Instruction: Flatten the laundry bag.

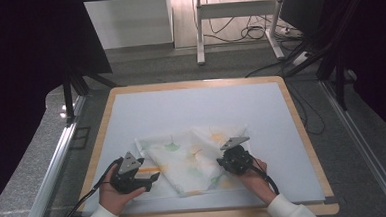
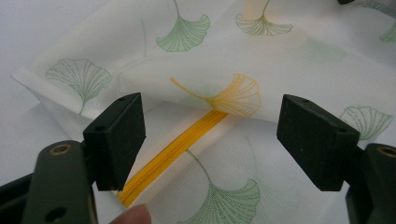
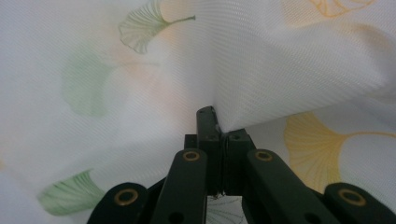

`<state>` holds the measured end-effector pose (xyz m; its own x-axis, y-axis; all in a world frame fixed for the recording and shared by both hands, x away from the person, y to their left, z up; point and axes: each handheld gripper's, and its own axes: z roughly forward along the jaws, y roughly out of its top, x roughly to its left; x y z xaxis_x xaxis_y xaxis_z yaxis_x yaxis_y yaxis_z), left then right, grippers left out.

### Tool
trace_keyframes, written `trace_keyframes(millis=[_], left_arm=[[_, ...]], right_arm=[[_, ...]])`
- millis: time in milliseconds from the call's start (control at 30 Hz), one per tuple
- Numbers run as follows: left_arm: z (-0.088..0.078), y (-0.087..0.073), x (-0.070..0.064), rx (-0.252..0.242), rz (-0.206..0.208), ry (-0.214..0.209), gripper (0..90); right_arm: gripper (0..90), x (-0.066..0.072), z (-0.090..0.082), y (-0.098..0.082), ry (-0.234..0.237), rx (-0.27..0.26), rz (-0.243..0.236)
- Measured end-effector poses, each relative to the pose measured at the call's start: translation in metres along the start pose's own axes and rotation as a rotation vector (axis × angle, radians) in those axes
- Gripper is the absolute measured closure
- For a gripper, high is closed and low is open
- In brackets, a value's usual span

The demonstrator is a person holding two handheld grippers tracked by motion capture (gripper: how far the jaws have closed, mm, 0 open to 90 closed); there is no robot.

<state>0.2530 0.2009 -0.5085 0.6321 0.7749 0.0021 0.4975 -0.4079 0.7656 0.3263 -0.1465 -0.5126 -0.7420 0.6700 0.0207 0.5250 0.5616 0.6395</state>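
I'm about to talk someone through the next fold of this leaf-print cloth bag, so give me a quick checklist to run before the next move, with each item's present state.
1. Right gripper shut on the cloth: ok, fabric is pinched between its jaws.
2. Left gripper has hold of the cloth: not ok, jaws stand open.
3. Yellow zipper lies between the left jaws: ok.
4. Cloth lies fully on the white mat: ok.
5. Right grip takes one layer only: cannot tell.
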Motion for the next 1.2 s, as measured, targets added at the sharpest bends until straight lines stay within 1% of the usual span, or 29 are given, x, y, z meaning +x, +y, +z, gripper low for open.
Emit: trace_keyframes(millis=[67, 133, 300, 367, 500, 600, 700, 800, 833, 867, 900, 933, 967, 1000, 1033, 1067, 1100, 1133, 1200], left_arm=[[0.0, 0.0, 0.0, 0.0, 0.006, -0.003, 24.5], [0.001, 0.0, -0.001, 0.003, 0.014, -0.01, 24.8], [0.004, -0.001, -0.005, 0.021, 0.032, -0.014, 25.0], [0.005, -0.003, -0.005, 0.03, 0.031, -0.018, 25.0], [0.007, -0.007, -0.007, 0.047, 0.007, -0.057, 24.9], [0.013, -0.006, -0.013, 0.061, 0.005, -0.085, 24.8], [0.021, 0.0, -0.019, 0.077, 0.024, -0.083, 24.3], [0.032, 0.004, -0.021, 0.103, 0.038, -0.088, 23.8], [0.034, 0.004, -0.021, 0.109, 0.036, -0.09, 24.0], [0.037, 0.005, -0.019, 0.115, 0.018, -0.106, 25.0], [0.039, 0.007, -0.017, 0.12, 0.002, -0.12, 26.8], [0.039, 0.007, -0.017, 0.12, 0.002, -0.12, 29.7], [0.041, 0.009, -0.012, 0.118, -0.018, -0.14, 35.3], [0.042, 0.011, -0.01, 0.121, -0.036, -0.153, 38.8], [0.044, 0.012, -0.008, 0.123, -0.043, -0.162, 43.9], [0.046, 0.012, -0.006, 0.128, -0.055, -0.186, 47.7], [0.047, 0.013, -0.005, 0.134, -0.061, -0.201, 53.5], [0.049, 0.013, -0.004, 0.142, -0.069, -0.216, 56.1], [0.049, 0.013, -0.004, 0.143, -0.061, -0.214, 58.8]], right_arm=[[88.2, -0.001, -0.006, 0.003, 0.028, -0.019, 0.013], [88.2, -0.001, -0.012, 0.005, 0.041, -0.039, 0.011], [88.2, -0.004, -0.022, 0.012, 0.071, -0.083, 0.034], [88.2, -0.007, -0.026, 0.015, 0.092, -0.103, 0.054], [88.2, -0.01, -0.032, 0.02, 0.101, -0.127, 0.064], [88.2, -0.01, -0.032, 0.021, 0.104, -0.131, 0.065], [88.2, -0.009, -0.032, 0.021, 0.109, -0.131, 0.064], [88.2, -0.008, -0.034, 0.022, 0.127, -0.145, 0.069], [88.2, -0.007, -0.036, 0.023, 0.13, -0.148, 0.068], [88.2, -0.007, -0.036, 0.023, 0.129, -0.15, 0.067], [88.2, -0.007, -0.037, 0.023, 0.132, -0.155, 0.063], [88.2, -0.007, -0.037, 0.023, 0.136, -0.156, 0.061], [88.2, -0.007, -0.037, 0.023, 0.139, -0.153, 0.058], [88.2, -0.007, -0.037, 0.023, 0.139, -0.154, 0.059], [88.3, -0.007, -0.037, 0.022, 0.138, -0.154, 0.061], [88.2, -0.007, -0.036, 0.022, 0.139, -0.154, 0.061], [88.2, -0.007, -0.036, 0.022, 0.14, -0.154, 0.059], [88.2, -0.007, -0.036, 0.022, 0.14, -0.153, 0.058], [88.2, -0.006, -0.035, 0.022, 0.135, -0.15, 0.049]])
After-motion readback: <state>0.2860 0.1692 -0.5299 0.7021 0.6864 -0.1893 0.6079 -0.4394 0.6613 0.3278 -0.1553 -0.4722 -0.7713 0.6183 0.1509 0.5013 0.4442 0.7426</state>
